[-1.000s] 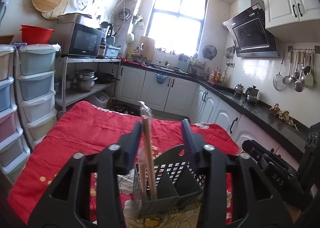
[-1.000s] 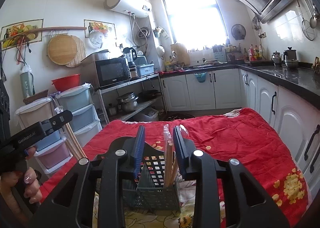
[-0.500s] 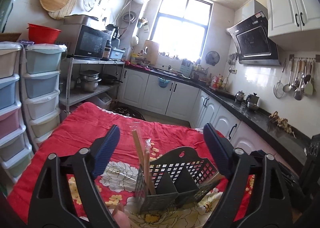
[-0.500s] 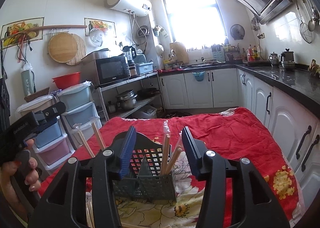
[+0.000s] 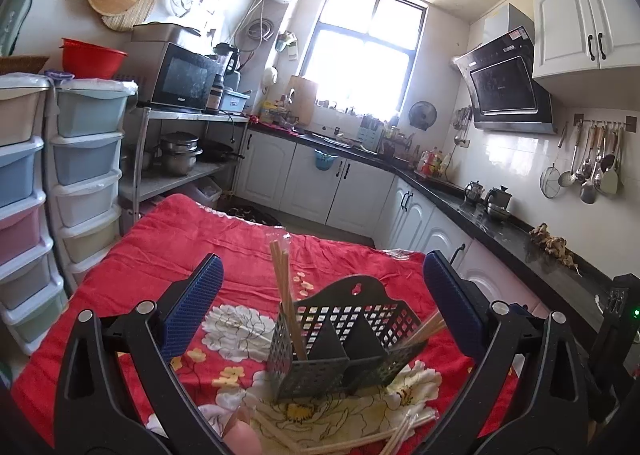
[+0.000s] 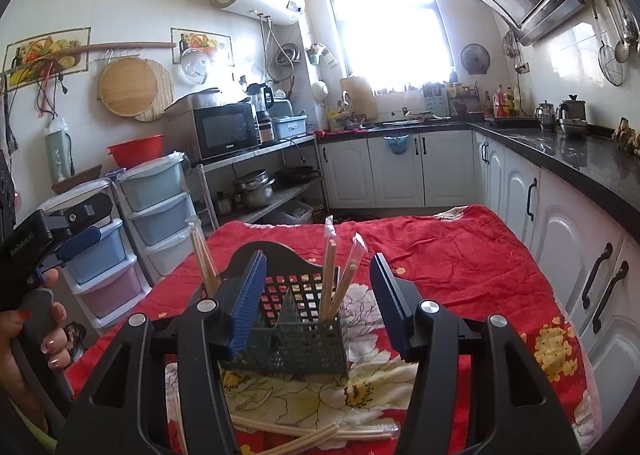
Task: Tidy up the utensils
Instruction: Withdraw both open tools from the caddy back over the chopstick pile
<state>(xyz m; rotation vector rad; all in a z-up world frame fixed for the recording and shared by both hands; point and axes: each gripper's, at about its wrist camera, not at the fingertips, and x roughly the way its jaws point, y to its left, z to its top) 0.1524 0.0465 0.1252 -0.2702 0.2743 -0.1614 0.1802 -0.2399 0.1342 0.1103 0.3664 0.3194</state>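
utensil caddy (image 5: pixel 340 351): grey perforated plastic, matt
chopsticks (image 5: pixel 286 295): pale wood in clear glossy wrappers, standing in the caddy
loose chopsticks (image 6: pixel 304 431): same wrapped wood, in front of the caddy
tablecloth (image 5: pixel 168 255): soft red flower-printed cloth, wrinkled, under the caddy
gripper pads (image 6: pixel 250 303): blue ribbed rubbery facing on matt black plastic
countertop (image 6: pixel 580 159): black, polished, right of the caddy
pots (image 5: pixel 180 153): shiny metal, far left of the caddy

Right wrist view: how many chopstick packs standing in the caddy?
3. One pack stands at the left end of the caddy, two at its right end. Part of the caddy is hidden, so there may be more.
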